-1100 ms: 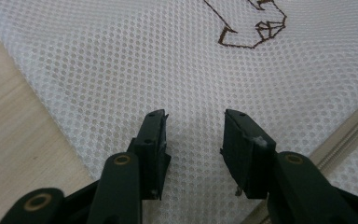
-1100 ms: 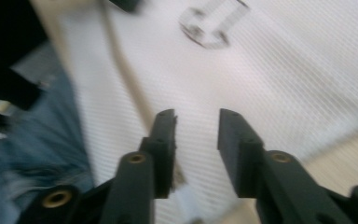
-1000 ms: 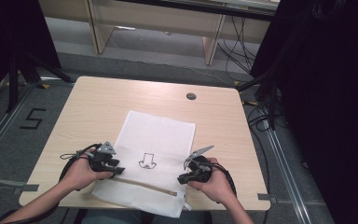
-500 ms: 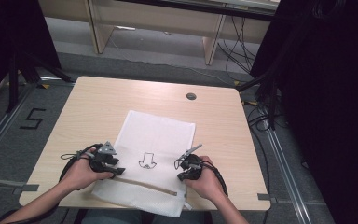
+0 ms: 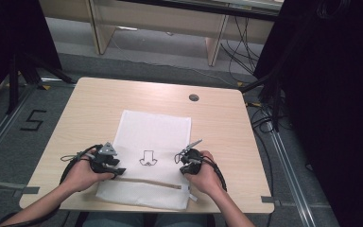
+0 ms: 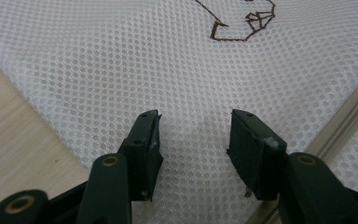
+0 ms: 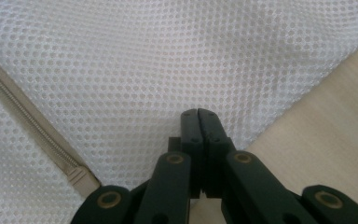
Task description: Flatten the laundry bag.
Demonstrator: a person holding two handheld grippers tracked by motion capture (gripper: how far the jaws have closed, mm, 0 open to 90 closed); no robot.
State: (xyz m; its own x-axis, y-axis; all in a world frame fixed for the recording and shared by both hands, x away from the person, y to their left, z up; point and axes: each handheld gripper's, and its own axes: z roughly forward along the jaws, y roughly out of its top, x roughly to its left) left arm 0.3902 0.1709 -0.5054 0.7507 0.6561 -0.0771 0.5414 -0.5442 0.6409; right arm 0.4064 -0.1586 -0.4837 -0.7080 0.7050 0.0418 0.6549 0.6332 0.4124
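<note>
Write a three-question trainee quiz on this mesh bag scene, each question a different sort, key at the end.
1. True or false: the left tool has its jaws apart over the mesh bag.
2. Which way does the zipper run in the high view? A) across the bag near the person's edge B) along the far edge C) down the middle, near to far
3. Fill in: the right tool has its jaws ____.

Key: 1 true; 2 A; 3 shut.

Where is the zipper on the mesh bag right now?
In the high view the zipper runs across the near end of the white mesh bag, between the left gripper and the right gripper.
</note>
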